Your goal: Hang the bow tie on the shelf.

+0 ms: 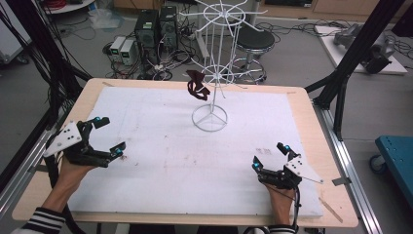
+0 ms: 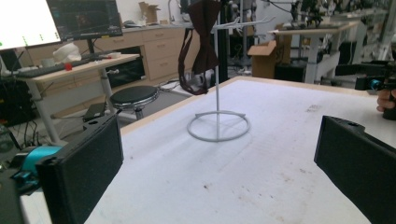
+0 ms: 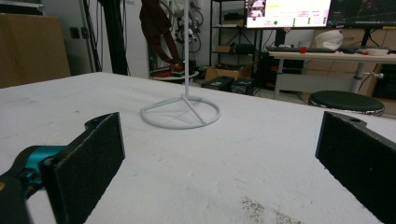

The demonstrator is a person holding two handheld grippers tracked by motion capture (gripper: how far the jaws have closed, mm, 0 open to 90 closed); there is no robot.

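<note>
A white wire rack [image 1: 210,73] stands on a ring base at the back middle of the white mat [image 1: 195,161]. A dark red bow tie [image 1: 197,85] hangs from one of its lower arms. The left gripper view shows the same bow tie [image 2: 198,46] on the rack [image 2: 217,126], and in the right gripper view the rack's ring base [image 3: 181,112] lies ahead with the bow tie [image 3: 158,28] above it. My left gripper [image 1: 109,136] rests open near the mat's left edge. My right gripper [image 1: 269,155] is open at the front right. Nothing sits between either pair of jaws.
The mat covers a wooden table [image 1: 311,122] with rounded corners. Black frame posts [image 1: 358,44] rise at both sides. Behind the table are a round black stool [image 1: 254,41], computer towers [image 1: 148,29] and cables on the floor. A blue cart [image 1: 397,156] stands at right.
</note>
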